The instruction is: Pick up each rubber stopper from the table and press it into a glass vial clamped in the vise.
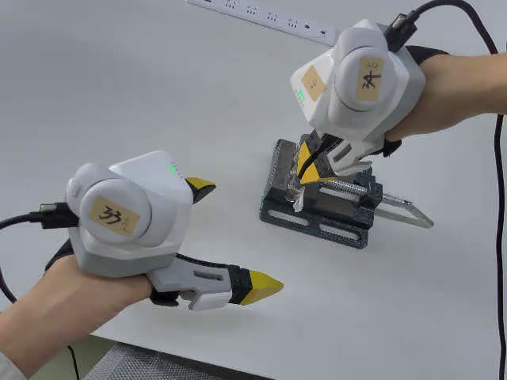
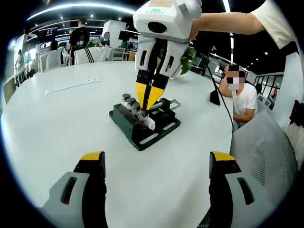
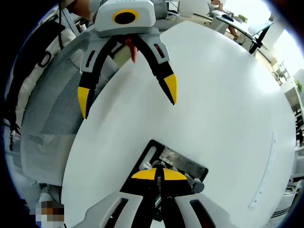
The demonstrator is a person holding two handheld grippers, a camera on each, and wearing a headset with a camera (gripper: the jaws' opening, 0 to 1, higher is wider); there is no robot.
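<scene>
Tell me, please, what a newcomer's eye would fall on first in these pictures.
The right gripper, fingers closed, points down into the dark vise on the white table. Nearer the person, the left gripper hovers with fingers spread wide.

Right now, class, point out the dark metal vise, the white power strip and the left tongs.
dark metal vise (image 1: 313,224): head view, on its slotted base plate.
white power strip (image 1: 261,16): head view, on its top face.
left tongs (image 1: 234,237): head view, midway between the yellow tips.
</scene>
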